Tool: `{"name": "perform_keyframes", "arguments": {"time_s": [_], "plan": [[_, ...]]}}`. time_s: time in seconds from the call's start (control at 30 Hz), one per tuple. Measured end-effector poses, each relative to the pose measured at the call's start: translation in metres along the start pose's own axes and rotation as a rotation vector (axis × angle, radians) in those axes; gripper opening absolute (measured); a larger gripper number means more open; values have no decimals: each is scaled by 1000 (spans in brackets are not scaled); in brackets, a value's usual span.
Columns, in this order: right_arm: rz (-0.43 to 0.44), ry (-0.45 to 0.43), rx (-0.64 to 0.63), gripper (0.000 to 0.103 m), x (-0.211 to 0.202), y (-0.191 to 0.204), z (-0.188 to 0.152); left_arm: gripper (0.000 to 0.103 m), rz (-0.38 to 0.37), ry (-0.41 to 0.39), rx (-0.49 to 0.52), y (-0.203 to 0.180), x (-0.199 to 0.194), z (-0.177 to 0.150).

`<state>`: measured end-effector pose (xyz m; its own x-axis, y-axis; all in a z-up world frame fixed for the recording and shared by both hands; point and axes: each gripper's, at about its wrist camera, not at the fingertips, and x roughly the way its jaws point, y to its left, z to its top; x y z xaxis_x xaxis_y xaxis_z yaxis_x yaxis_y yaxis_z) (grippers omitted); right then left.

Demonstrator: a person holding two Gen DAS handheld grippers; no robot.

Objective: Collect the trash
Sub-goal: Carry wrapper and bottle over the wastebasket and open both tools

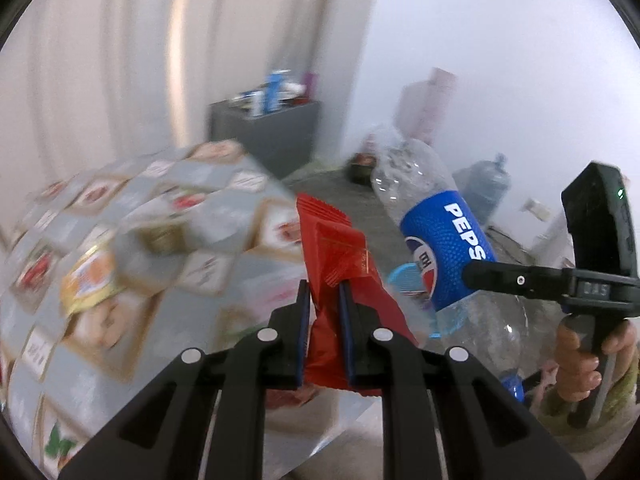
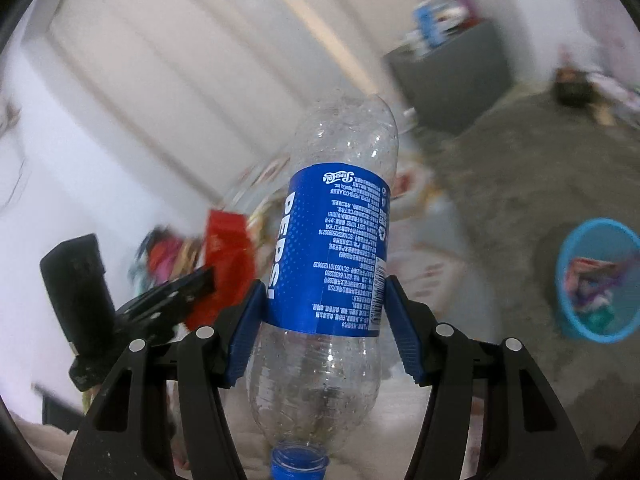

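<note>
Left wrist view: my left gripper (image 1: 324,292) fingers pinched tight on red wrapper (image 1: 334,248), wrapper standing up between blue pads, above patterned surface (image 1: 132,216). To right, my right gripper (image 1: 474,272) carries Pepsi bottle (image 1: 440,248).

Right wrist view: my right gripper (image 2: 322,300) fingers clamped on either side of bottle's blue label, empty bottle (image 2: 332,248) inverted, cap toward camera. Blue basket (image 2: 568,320) on floor at right, well apart, holding scraps.
</note>
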<state>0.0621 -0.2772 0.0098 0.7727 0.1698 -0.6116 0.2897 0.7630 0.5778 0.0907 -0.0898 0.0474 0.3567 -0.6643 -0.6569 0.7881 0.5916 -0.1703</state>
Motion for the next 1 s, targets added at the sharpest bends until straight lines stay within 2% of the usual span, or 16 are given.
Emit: {"name": "perform_keyframes", "arguments": {"time_s": [0.2,0.33,0.43,0.5,0.7,0.87,0.97,1.0], "plan": [[-208,-214,232,56,-86,-92,-6,14,-148,95,47,-58,68,48],[-289,-276,396,56,-119,-147,-27,14,-206,174,119,-108,114,65],[-292,-266,525,57,-119,-184,-44,14,-238,248,189,-151,153,69],[-268,-235,615,57,-109,-211,-55,14,-253,328,210,-178,189,68],[-194,-142,816,57,-66,-274,-65,14,-217,493,265,-231,281,59],[-150,-97,948,60,-35,-330,-56,15,-166,560,310,-254,348,60],[-151,-69,1008,65,-9,-361,-47,56,-109,609,323,-261,395,57],[-164,-63,1022,65,-2,-368,-47,56,-83,585,320,-261,403,57]]}}
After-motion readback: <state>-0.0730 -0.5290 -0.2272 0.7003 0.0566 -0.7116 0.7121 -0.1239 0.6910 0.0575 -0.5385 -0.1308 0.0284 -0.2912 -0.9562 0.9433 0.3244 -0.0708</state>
